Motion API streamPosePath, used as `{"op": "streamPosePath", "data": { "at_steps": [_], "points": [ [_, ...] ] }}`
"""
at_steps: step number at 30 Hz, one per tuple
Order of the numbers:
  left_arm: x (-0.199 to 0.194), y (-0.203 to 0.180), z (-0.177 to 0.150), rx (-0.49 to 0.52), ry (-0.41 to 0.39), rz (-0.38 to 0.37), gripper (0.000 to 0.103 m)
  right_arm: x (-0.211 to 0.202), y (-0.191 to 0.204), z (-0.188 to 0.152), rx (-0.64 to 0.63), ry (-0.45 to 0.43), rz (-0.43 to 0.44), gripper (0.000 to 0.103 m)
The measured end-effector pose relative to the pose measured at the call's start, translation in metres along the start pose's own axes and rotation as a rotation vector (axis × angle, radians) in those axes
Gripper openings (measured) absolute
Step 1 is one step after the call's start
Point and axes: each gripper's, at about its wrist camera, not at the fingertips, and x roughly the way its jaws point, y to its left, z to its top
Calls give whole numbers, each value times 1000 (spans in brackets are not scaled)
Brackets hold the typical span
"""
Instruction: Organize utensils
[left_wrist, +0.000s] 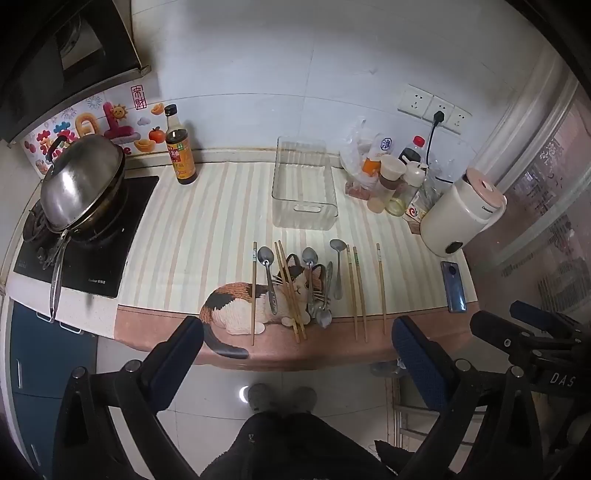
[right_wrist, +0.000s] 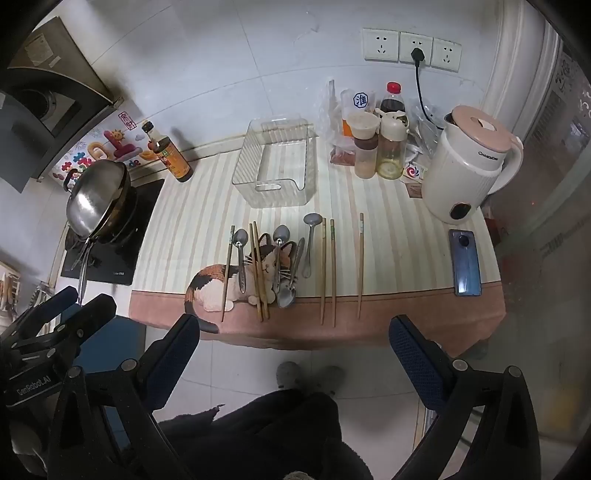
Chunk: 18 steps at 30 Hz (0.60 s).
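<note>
Several wooden chopsticks (left_wrist: 359, 291) (right_wrist: 328, 271) and several metal spoons (left_wrist: 267, 278) (right_wrist: 241, 258) lie in a row on the striped cat mat (left_wrist: 207, 236) (right_wrist: 192, 229) near the counter's front edge. A clear empty plastic bin (left_wrist: 303, 188) (right_wrist: 275, 166) stands behind them. My left gripper (left_wrist: 295, 332) is open and empty, held in front of the counter edge above the floor. My right gripper (right_wrist: 295, 330) is open and empty, also short of the counter edge. Each gripper shows at the side of the other's view.
A wok with a steel lid (left_wrist: 83, 184) (right_wrist: 98, 199) sits on the stove at left. A sauce bottle (left_wrist: 180, 147) (right_wrist: 170, 155) stands by the wall. Condiment jars (left_wrist: 391, 181) (right_wrist: 373, 144), a white kettle (left_wrist: 461, 218) (right_wrist: 469, 170) and a phone (left_wrist: 453, 286) (right_wrist: 466, 262) are at right.
</note>
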Motion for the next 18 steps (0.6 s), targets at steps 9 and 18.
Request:
{"op": "streamPosePath", "data": {
  "at_steps": [9,18],
  "points": [
    [0,0,0,-3,0,-6,103,0,2,0,-1,-1,-4,103],
    [3,-5,4,4,0,-6,103,0,-1,1,-2,-2,3,103]
  ]
}}
